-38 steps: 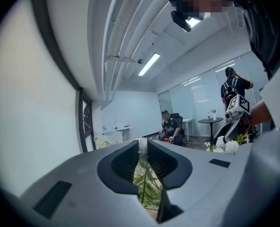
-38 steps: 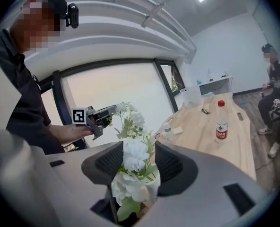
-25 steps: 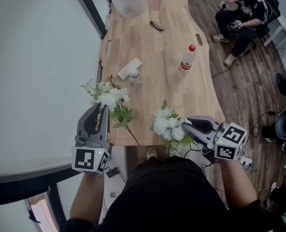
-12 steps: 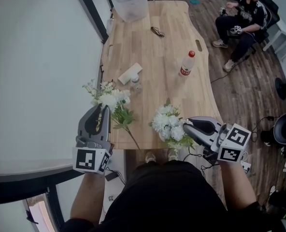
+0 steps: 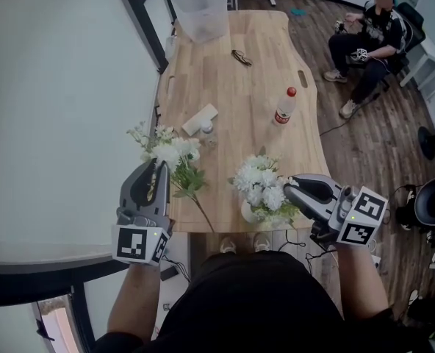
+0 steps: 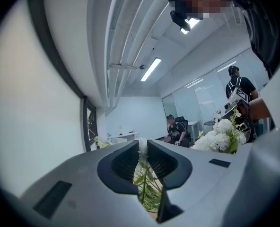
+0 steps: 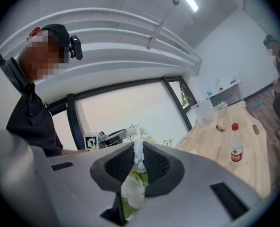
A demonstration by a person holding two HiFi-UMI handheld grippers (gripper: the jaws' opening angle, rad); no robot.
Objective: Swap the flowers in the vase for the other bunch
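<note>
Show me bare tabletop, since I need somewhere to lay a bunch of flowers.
Bare: the table's wide middle between box and bottle, and the strip from there up to the bin, save a small dark thing. Crowded: the near edge, with bunch, flowers and vase.

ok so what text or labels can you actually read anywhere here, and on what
Plastic bottle, red label: white print, too small to read.
Marker cubes on the grippers: black-and-white square patterns only, no words or numbers.
Nothing else carries legible text.
</note>
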